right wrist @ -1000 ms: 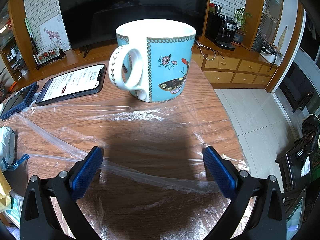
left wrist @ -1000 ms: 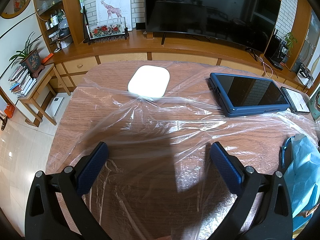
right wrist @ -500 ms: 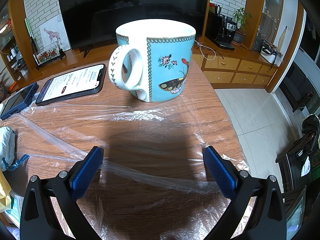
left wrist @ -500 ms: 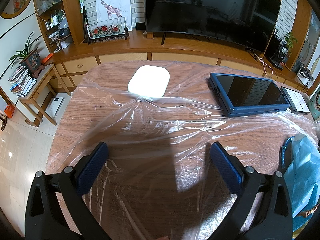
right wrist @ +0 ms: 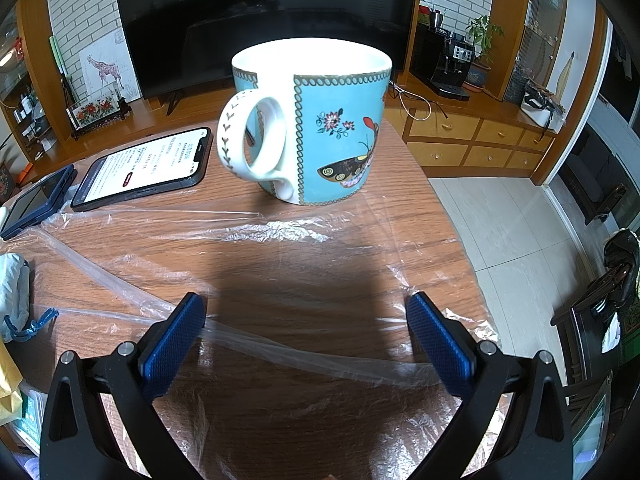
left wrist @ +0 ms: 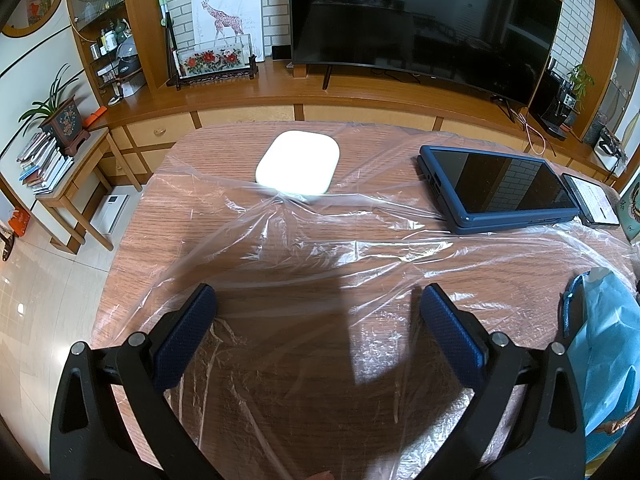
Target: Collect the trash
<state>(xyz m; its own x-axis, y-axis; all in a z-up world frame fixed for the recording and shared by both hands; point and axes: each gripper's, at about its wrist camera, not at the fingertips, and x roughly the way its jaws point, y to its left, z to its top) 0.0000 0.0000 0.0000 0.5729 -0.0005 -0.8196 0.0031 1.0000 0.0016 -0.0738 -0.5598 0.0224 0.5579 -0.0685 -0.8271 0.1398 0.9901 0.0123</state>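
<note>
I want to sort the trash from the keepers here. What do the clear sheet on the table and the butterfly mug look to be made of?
Clear sheet: thin plastic film, probably a bag or wrap; see-through, crinkled, with shiny glare along its folds. Butterfly mug: likely glazed ceramic; thick white rim and handle, glossy printed panels. The table beneath shows wood grain, though it could be veneer or laminate.

Text is seen on the lit screen of the phone (right wrist: 146, 168), lying ahead and to the left of the right claw, but the lines are too small to be read. The same phone (left wrist: 592, 200) is seen far right of the left claw, its print equally illegible. No other label or brand can be made out.
</note>
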